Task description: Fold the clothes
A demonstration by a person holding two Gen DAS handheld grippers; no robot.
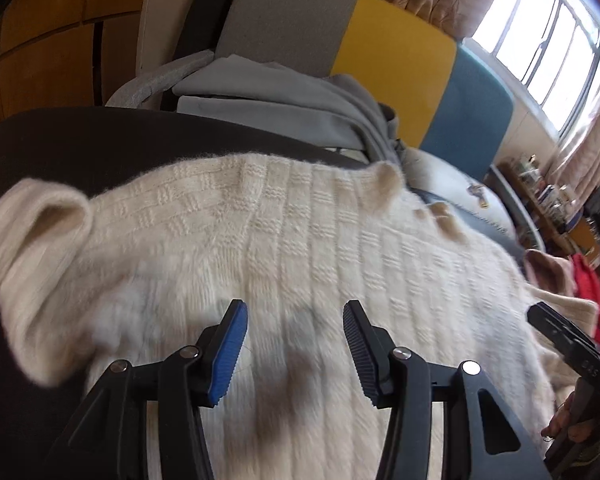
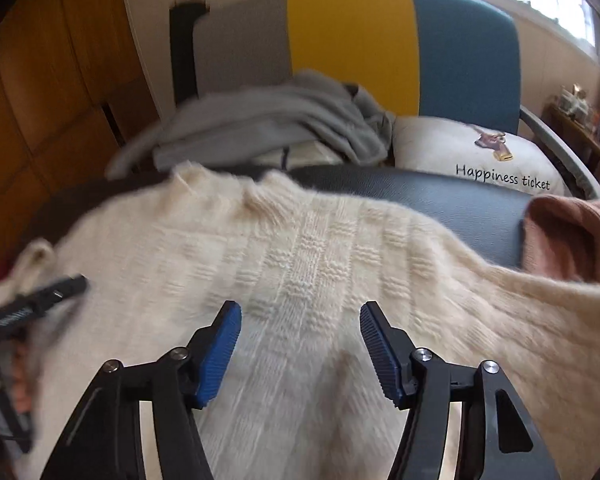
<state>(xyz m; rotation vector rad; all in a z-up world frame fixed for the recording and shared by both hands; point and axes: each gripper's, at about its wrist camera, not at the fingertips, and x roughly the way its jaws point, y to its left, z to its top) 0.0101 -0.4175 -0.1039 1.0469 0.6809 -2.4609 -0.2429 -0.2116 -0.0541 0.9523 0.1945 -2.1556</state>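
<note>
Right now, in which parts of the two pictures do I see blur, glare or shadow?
Left wrist view: the window is blown out white, the cream sweater smears near the left gripper, grey finger shadows below it. Right wrist view: the grey garment and sweater collar are motion-blurred; the pillow print stays readable; both views bend at edges.

Both cameras look forward and down along their own fingers, very near above the cream knitted sweater (image 1: 300,240). The left wrist view stands left of it and faces the grey, yellow and blue chair back (image 1: 392,64) at a slant. The right wrist view faces this chair back (image 2: 352,40) more straight. Both share the sweater (image 2: 300,260) and the chair.
</note>
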